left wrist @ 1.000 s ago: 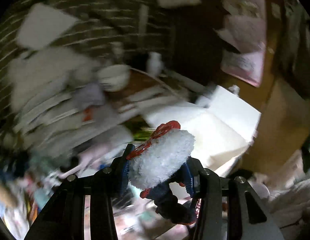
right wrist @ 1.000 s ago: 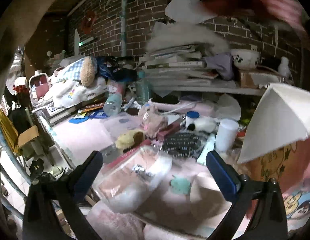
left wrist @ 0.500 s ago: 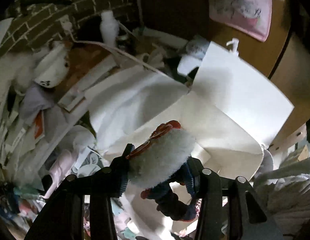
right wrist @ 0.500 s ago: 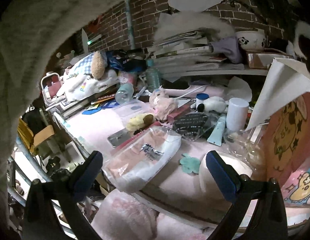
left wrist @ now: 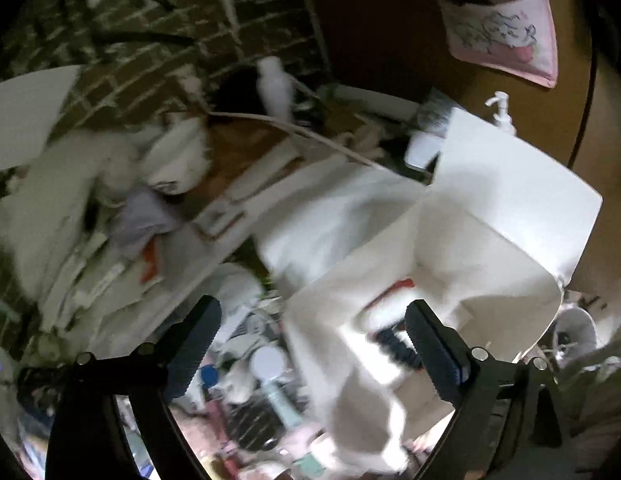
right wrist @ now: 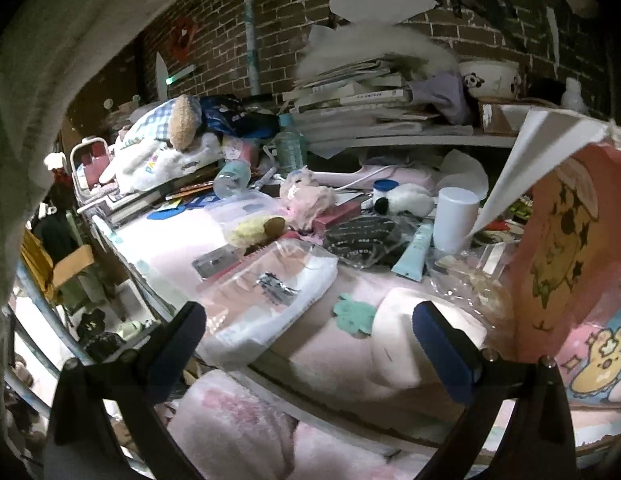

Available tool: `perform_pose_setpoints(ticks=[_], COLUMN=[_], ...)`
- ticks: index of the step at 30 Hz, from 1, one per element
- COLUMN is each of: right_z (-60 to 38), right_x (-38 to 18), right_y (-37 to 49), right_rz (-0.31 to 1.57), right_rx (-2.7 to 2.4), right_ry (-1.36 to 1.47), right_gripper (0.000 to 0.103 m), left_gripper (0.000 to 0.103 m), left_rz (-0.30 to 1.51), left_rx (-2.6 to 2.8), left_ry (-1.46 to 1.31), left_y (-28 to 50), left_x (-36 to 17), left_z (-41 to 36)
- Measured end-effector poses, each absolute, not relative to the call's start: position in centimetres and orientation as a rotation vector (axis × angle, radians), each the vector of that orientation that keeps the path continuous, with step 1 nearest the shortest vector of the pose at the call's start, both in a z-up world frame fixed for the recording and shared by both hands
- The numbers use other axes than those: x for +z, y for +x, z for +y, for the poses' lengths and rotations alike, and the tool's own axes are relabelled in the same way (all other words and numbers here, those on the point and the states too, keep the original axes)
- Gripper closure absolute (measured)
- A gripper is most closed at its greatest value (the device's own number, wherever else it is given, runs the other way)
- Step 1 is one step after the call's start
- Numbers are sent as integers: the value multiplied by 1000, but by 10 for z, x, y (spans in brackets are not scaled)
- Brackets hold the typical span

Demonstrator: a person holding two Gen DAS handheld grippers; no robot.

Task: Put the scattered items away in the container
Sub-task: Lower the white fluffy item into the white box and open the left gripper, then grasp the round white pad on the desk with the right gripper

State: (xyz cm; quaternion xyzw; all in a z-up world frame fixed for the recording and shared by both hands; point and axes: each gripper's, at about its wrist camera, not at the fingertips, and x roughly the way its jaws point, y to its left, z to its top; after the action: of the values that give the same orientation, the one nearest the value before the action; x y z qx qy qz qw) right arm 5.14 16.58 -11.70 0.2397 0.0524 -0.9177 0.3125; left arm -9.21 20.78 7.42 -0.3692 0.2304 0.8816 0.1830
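Cluttered home room — plush toys [right wrist: 182,120], stacked books [right wrist: 358,100]

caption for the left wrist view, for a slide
Open left gripper above the white box, fluffy red-and-white toy inside.

Open white box [left wrist: 506,208] mouth free for entry from above; raised flaps hem it in at rear and sides. Red-and-white fluffy item [left wrist: 384,320] lying inside, blurred. Desk [right wrist: 158,248] crowded: plastic pouch [right wrist: 270,296], white cup [right wrist: 454,220], tube [right wrist: 414,250] and plush toys packed close. Bare pink strip only along near-left edge. Book stack [right wrist: 362,100] walling the rear.
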Motion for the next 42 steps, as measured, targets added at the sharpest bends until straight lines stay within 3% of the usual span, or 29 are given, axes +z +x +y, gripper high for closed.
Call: perform_pose_setpoints(ticks=[11, 16, 21, 29, 31, 42], right_z=[181, 193, 195, 193, 193, 193], right_x=[-106, -106, -118, -133, -135, -135], right_y=[72, 66, 54, 39, 38, 38], right_rz=[229, 206, 242, 212, 200, 171], right_rx=[-2518, -2579, -2661, -2681, -2692, -2686], right_ry=[511, 561, 669, 777, 763, 726], right_gripper=[1, 21, 31, 35, 41, 49], left_gripper=[1, 1, 1, 1, 1, 1], left_rz=[360, 130, 133, -83, -104, -196], left_rx=[2829, 2898, 2988, 2988, 2988, 2960], left_ry=[-983, -980, -1000, -986, -1003, -1028], left_y=[-30, -3, 19, 29, 27, 23], left_x=[65, 41, 9, -27, -34, -52], left_z=[87, 37, 14, -15, -18, -28])
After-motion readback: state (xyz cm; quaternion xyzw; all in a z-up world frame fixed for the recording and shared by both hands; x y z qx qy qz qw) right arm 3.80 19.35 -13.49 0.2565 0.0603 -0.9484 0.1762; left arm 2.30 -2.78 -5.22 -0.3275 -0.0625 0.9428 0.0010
